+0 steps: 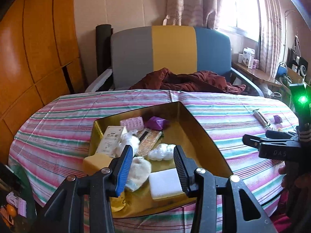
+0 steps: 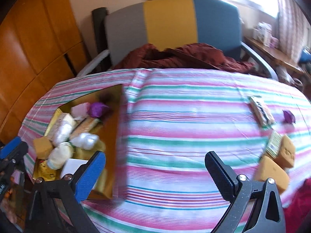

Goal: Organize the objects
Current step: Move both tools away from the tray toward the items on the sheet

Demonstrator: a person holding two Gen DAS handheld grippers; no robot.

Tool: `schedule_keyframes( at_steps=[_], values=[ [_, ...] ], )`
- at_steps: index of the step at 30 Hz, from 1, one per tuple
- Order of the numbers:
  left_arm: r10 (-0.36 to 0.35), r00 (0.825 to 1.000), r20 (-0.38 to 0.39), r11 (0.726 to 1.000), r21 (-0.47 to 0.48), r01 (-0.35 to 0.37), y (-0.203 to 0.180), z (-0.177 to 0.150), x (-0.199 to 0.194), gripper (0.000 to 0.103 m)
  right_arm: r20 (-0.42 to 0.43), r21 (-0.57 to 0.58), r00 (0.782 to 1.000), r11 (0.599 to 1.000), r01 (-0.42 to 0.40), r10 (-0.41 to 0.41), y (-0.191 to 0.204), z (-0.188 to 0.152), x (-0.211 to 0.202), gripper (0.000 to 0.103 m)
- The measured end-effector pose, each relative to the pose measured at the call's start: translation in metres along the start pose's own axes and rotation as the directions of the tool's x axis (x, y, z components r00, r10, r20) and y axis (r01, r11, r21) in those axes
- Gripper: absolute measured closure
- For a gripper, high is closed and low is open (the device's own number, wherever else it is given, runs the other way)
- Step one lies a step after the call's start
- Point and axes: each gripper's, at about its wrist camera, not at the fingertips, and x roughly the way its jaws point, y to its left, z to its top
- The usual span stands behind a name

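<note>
A gold box (image 1: 196, 134) sits on the striped tablecloth and holds a white block (image 1: 165, 184), cotton wads (image 1: 161, 151), a purple wrapped piece (image 1: 155, 122), a pink blister pack (image 1: 131, 123) and a yellow sponge (image 1: 95, 161). My left gripper (image 1: 153, 165) is open and empty, just above the box's near end. My right gripper (image 2: 155, 171) is open and empty over the cloth, right of the box (image 2: 114, 128). Loose on the right lie two tan sponges (image 2: 272, 169), a flat packet (image 2: 261, 111), a small purple piece (image 2: 289, 116) and a small green box (image 2: 274, 144).
A grey, yellow and blue chair (image 1: 171, 52) with a maroon cloth (image 1: 186, 81) stands behind the table. A wooden cabinet (image 1: 35, 48) is at the left. A shelf with boxes (image 1: 250, 62) is at the right by the window.
</note>
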Motion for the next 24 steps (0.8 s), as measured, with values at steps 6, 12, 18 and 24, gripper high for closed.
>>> schedule_keyframes(
  at_steps=[6,12,18,24],
  values=[
    [-0.063,0.998,-0.011,0.997,0.053,0.064,-0.027,0.010,0.009,0.059,-0.010,0.098,0.996,0.991,0.090,-0.090,-0.063,-0.004,-0.015,0.000],
    [-0.140,0.989,-0.054,0.983,0.114,0.145,-0.064,0.016,0.022,0.059,-0.002,0.263,0.987,0.952,0.158,-0.163,-0.141,-0.002,-0.043,0.000],
    [-0.195,0.977,-0.087,0.961,0.183,0.208,-0.102,0.025,0.034,0.059,0.011,0.425,0.966,0.876,0.228,-0.257,-0.213,-0.002,-0.071,0.000],
    [-0.259,0.955,-0.144,0.934,0.215,0.285,-0.144,0.039,0.053,0.059,-0.022,0.524,0.951,0.807,0.273,-0.307,-0.265,-0.003,-0.072,0.000]
  ],
)
